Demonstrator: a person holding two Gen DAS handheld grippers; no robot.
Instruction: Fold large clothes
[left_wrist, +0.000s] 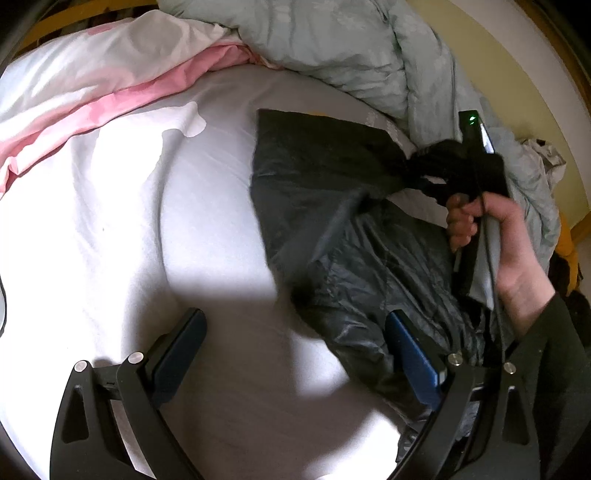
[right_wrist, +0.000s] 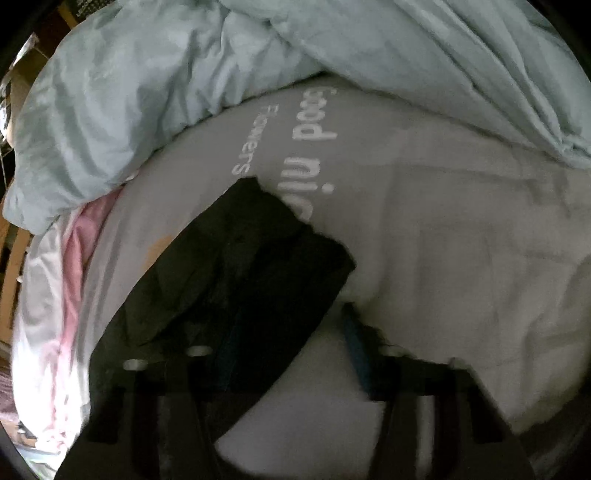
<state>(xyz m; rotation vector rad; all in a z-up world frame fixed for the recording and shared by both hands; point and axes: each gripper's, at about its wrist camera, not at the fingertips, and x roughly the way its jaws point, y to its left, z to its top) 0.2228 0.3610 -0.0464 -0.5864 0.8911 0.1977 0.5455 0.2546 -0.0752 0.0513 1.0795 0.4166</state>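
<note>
Two grippers over a bed (left_wrist: 147, 229) dressed in a white sheet. On the right half of that sheet, in the left wrist view: the dark garment (left_wrist: 332, 229), shiny and creased, partly flat, partly lifted. Runs from a straight edge near the middle of the bed up to a tight bunch at the right gripper (left_wrist: 421, 171). Pinched there between fingers pressed together, with the cloth drawn into a narrow neck. Held by its handle in the right hand (left_wrist: 480, 221), with a dark sleeve (left_wrist: 546, 350) below the wrist and a thin cable (left_wrist: 495, 277) trailing down past the palm. Green light lit on top of the unit.

Low in its own view, the left gripper (left_wrist: 303, 343), spread wide, nothing between the blue pads. Left pad over bare sheet; right pad at the near edge of the garment, touching or just above it, cannot tell which.

From the right wrist view, blurred and dim: the garment (right_wrist: 240, 277) draped across the lower left, covering the left finger, one corner reaching over pale printed lettering (right_wrist: 314, 129) on the sheet. Finger spacing not readable here through the blur.

Beyond the garment, a rumpled pale green duvet (left_wrist: 332, 48) heaped along the far side of the bed. Left of it, a pink-and-white cover (left_wrist: 110, 81) bunched along the far left edge.
</note>
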